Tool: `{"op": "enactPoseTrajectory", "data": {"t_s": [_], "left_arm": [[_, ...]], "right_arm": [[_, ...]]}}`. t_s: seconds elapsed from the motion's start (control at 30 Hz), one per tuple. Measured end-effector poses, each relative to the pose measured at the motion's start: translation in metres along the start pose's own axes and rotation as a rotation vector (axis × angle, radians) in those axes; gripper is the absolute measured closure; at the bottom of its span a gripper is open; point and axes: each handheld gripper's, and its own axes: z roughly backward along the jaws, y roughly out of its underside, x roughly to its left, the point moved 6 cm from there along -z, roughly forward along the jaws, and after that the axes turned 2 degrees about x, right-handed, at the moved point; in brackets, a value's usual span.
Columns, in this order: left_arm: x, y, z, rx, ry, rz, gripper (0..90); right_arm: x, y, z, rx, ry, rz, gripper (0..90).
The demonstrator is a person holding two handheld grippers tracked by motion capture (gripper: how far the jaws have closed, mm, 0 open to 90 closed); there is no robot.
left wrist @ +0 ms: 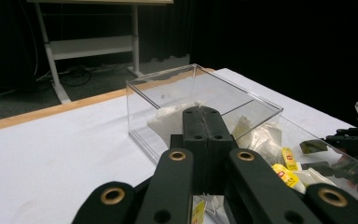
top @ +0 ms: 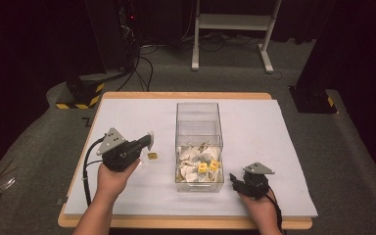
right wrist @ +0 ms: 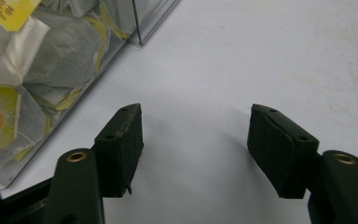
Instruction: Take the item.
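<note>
The left gripper's (top: 147, 142) fingers (left wrist: 204, 135) were clenched on a tea bag (top: 150, 140), its yellow tag (top: 152, 155) dangling above the bench (top: 127, 110), just left of the clear box (top: 199, 122). That box held a heap of tea bags (top: 198, 164) in its near end. The right gripper's (right wrist: 196, 149) fingers (right wrist: 121, 149) stood released, empty, low over the bench beside the box's right wall. Two hands, one box.
</note>
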Motion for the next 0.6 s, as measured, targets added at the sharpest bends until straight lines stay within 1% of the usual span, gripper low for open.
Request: {"op": "enactPoseTrajectory", "data": {"t_s": [0.03, 0.13, 0.33, 0.43, 0.6], "left_arm": [[0.0, 0.0, 0.0, -0.001, 0.0, 0.001, 90.0], [0.002, -0.002, 0.002, -0.004, -0.005, -0.001, 90.0], [0.006, -0.007, 0.006, -0.017, -0.016, 0.001, 90.0], [0.008, -0.009, 0.008, -0.019, -0.024, -0.008, 90.0], [0.013, -0.011, 0.011, -0.024, -0.034, -0.004, 90.0]], "right_arm": [[0.0, 0.0, -0.001, 0.007, 0.003, 0.011, 33.7], [0.001, 0.0, -0.001, 0.013, 0.013, 0.011, 32.3], [0.0, 0.0, -0.001, 0.008, 0.01, 0.01, 32.2], [0.0, 0.0, -0.001, 0.006, 0.01, 0.01, 32.3], [0.0, 0.0, -0.001, 0.005, 0.01, 0.01, 32.3]]}}
